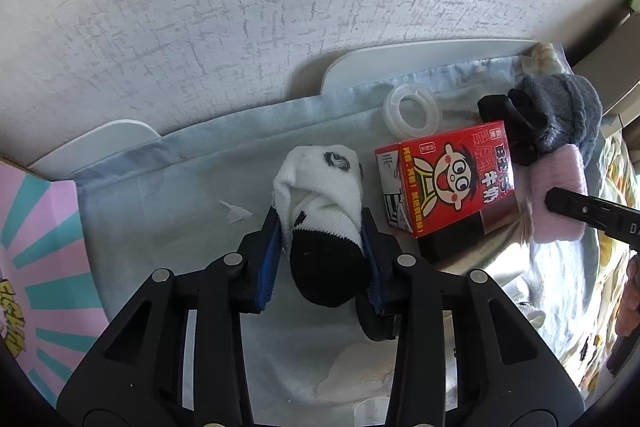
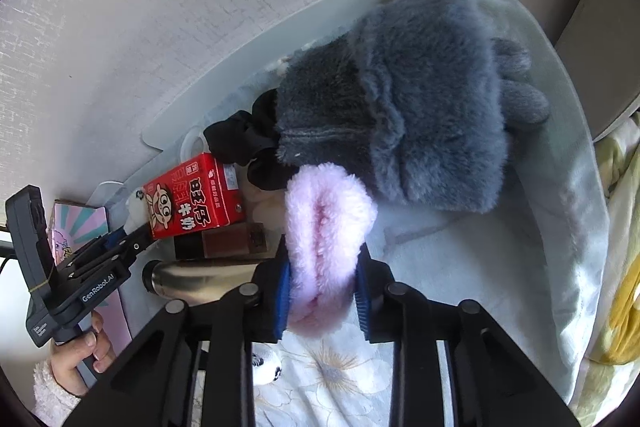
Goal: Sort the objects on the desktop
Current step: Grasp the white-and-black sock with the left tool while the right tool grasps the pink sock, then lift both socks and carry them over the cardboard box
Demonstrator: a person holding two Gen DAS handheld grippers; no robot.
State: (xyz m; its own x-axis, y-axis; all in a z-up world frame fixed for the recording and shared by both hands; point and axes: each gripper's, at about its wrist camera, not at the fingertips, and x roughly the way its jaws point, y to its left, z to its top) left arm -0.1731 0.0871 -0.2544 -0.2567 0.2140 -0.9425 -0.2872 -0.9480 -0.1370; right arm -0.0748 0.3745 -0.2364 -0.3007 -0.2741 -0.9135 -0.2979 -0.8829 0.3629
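Pale blue cloth-covered desk (image 1: 168, 187) against textured white wall | left gripper (image 1: 322, 239) clamped on black-and-white rolled sock (image 1: 320, 211), held left of red cartoon milk carton (image 1: 444, 179) | right gripper (image 2: 322, 283) clamped on fluffy pink sock (image 2: 324, 235), just beside grey furry glove (image 2: 400, 107) | black fabric scrunchie (image 2: 244, 143) behind carton

The metal flask (image 2: 188, 277) is partly hidden behind the right tool (image 2: 322, 291). The clear tape ring (image 2: 194, 147) is mostly covered by the milk carton (image 2: 192, 197). The pink booklet (image 1: 36, 255) is cut off by the left edge.
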